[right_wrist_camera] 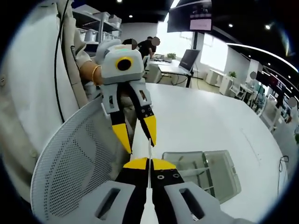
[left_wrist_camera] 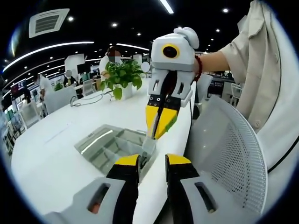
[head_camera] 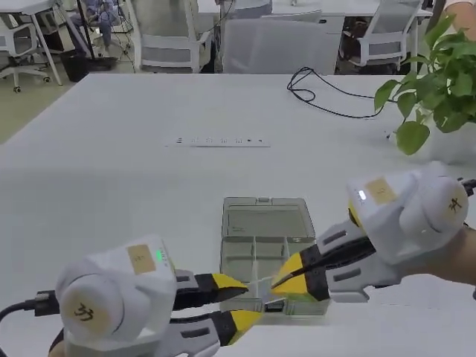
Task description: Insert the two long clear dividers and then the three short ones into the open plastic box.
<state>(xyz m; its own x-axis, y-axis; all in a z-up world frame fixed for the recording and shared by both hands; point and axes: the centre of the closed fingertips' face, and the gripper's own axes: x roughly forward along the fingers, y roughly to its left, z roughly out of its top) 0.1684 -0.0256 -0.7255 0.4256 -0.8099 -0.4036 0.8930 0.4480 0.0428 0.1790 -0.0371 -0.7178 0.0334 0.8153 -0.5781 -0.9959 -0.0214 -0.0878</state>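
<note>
The open clear plastic box [head_camera: 260, 253] lies on the white table, lid folded back, and clear dividers inside split it into compartments. My right gripper [head_camera: 290, 279] reaches in from the right over the box's near edge, shut on a short clear divider [left_wrist_camera: 149, 145]. In the right gripper view that divider [right_wrist_camera: 149, 148] shows edge-on, rising from the right gripper [right_wrist_camera: 149, 163]. My left gripper [head_camera: 236, 301] stands open at the box's near left corner, tips facing the right one. In the left gripper view the divider's lower end hangs just above the left gripper [left_wrist_camera: 152, 161], near its left jaw. The box also appears low in both gripper views [left_wrist_camera: 110, 144] [right_wrist_camera: 205, 170].
A potted plant [head_camera: 435, 82] stands at the right edge with a black cable [head_camera: 320, 93] beside it. A white power strip [head_camera: 219, 141] lies mid-table. Office chairs line the far side. A mesh chair back [left_wrist_camera: 229, 154] is close behind the table's near edge.
</note>
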